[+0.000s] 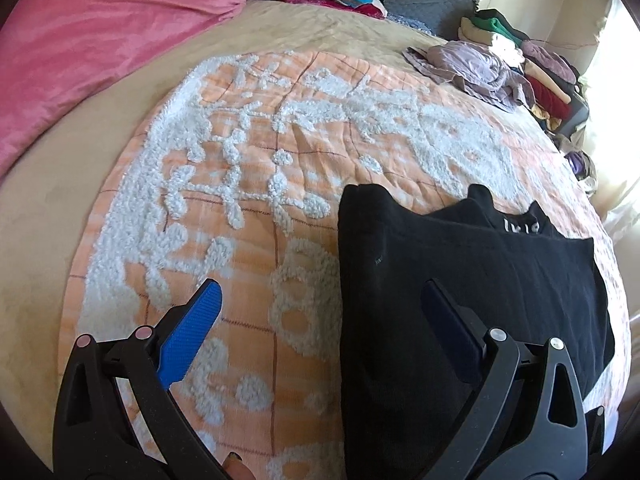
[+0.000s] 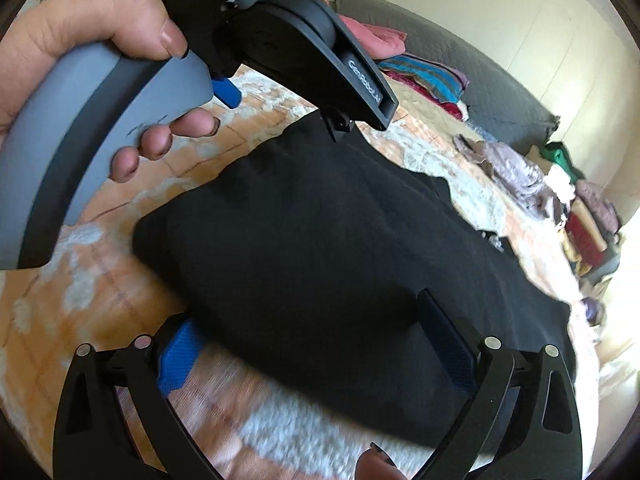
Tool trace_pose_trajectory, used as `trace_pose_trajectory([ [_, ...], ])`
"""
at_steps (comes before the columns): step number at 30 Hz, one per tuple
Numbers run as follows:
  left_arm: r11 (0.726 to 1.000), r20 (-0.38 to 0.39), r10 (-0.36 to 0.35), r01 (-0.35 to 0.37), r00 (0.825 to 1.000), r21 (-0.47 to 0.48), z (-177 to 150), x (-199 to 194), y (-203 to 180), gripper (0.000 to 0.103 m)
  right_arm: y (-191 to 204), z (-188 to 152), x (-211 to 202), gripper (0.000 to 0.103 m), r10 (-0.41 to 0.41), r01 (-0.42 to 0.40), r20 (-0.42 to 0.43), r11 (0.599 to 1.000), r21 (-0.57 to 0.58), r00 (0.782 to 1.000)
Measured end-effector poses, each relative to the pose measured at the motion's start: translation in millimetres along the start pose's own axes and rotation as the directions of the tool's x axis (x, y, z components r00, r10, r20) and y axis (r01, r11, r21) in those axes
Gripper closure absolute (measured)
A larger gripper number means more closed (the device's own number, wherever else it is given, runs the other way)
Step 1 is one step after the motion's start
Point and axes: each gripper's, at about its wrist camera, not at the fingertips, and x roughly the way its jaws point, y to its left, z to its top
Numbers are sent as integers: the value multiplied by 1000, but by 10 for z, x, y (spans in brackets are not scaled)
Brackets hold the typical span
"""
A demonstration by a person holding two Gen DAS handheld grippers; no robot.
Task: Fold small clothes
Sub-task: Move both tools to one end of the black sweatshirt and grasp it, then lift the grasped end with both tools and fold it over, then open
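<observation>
On the quilt (image 1: 248, 248) a folded black garment (image 1: 460, 280) is lying; I am holding both grippers, left (image 1: 320, 300) and right (image 2: 308, 320), wide apart above it (gripping nothing).

black garment (image 2: 328, 248): near edge blurred | white lettering (image 1: 520, 226): partly folded under, unreadable
</observation>
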Motion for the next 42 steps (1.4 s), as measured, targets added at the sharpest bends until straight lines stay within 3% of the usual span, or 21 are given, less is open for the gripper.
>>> trace_pose_trajectory([
  [4,1000,-26,-12,12,1000,-4,-2,83,20,10,34,84,50,6,-71,72,27,997,-35,997],
  [6,1000,-41,-25,24,999,-5,-10,119,16,10,13,98,19,12,-88,90,59,995,-40,994],
  [8,1000,-47,-27,27,999,1,-15,143,3,10,5,92,-35,42,-67,70,81,997,-43,994],
  [9,999,-51,-31,32,998,5,-18,157,-9,10,-3,79,-66,48,-58,62,97,997,-47,994],
  [11,999,-58,-41,41,997,4,-25,177,-28,10,29,54,-138,72,-54,62,129,996,-65,990],
  [14,998,-61,-56,56,997,5,-35,182,-56,10,50,21,-238,85,-63,74,159,995,-64,985],
  [19,996,-52,-93,93,994,-4,-50,167,-96,10,13,-2,-331,88,-71,84,193,995,-61,979],
  [23,983,-66,-180,178,981,-39,-63,146,-149,14,-11,-28,-415,89,-89,102,214,993,-51,973],
  [25,978,-66,-204,201,977,-49,-70,124,-185,22,-44,-41,-452,89,-100,112,224,993,-41,969],
  [28,974,-63,-226,224,972,-35,-59,94,-282,48,-93,-76,-508,90,-114,124,234,992,-28,965],
  [30,967,-56,-253,252,966,-34,-56,39,-364,70,-123,-105,-553,90,-124,133,241,991,-21,963],
  [33,966,-33,-258,258,965,-13,-48,-57,-486,84,-213,-141,-628,91,-147,151,254,988,3,956],
  [42,960,38,-276,274,960,57,143,-423,-1054,86,-717,-333,-902,94,-206,163,281,972,169,937],
])
